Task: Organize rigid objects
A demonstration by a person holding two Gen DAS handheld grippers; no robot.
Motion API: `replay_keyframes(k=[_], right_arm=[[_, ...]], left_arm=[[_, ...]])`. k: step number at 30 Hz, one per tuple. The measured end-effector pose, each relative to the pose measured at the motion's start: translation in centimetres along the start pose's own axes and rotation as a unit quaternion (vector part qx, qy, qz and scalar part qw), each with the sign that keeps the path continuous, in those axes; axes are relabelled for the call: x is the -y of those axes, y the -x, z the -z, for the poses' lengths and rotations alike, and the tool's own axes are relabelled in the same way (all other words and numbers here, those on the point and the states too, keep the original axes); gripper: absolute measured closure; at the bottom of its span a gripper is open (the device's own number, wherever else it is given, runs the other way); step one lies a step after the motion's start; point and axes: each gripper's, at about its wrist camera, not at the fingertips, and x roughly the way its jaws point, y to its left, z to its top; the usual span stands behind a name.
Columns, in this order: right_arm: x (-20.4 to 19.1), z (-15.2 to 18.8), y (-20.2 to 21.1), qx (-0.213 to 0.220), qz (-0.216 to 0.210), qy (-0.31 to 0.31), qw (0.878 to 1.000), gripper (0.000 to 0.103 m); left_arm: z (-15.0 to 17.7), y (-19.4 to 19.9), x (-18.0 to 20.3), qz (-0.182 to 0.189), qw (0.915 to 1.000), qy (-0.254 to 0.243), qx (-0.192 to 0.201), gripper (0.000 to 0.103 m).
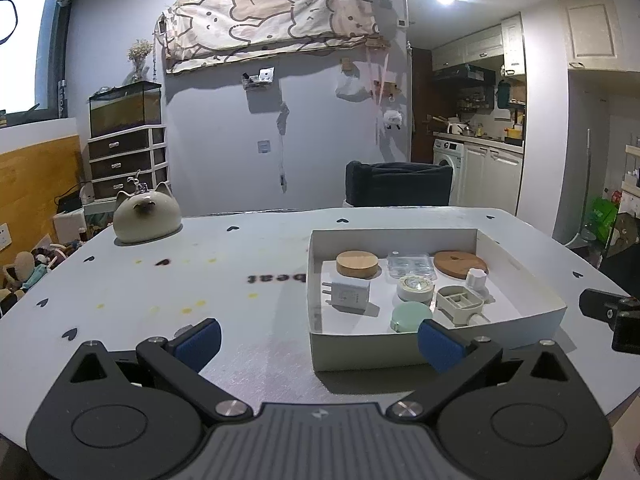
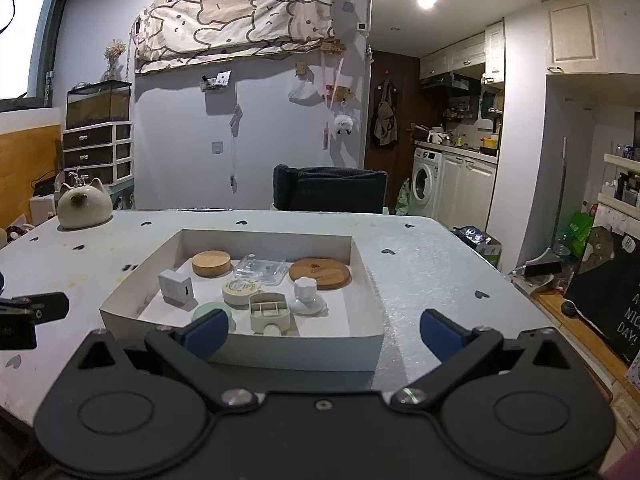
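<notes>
Both grippers — left gripper (image 1: 319, 340) and right gripper (image 2: 324, 334) — hang spread and empty before the white box (image 2: 240, 346); every item lies inside it. Descend vertically — avoid its front wall.

The table (image 1: 240, 248) bears upside-down letters reading "beat", and a black sign (image 2: 612, 300) at right shows "NIC… DAY!".
</notes>
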Motion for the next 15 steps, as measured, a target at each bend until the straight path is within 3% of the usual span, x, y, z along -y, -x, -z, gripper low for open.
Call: replay_keyframes(k=[15], right_arm=[[-0.16, -0.18, 0.28, 0.005, -0.001, 0.005, 1.0, 0.0]], left_arm=[[0.26, -0.02, -0.09, 0.001, 1.0, -0.002, -0.004, 0.0]])
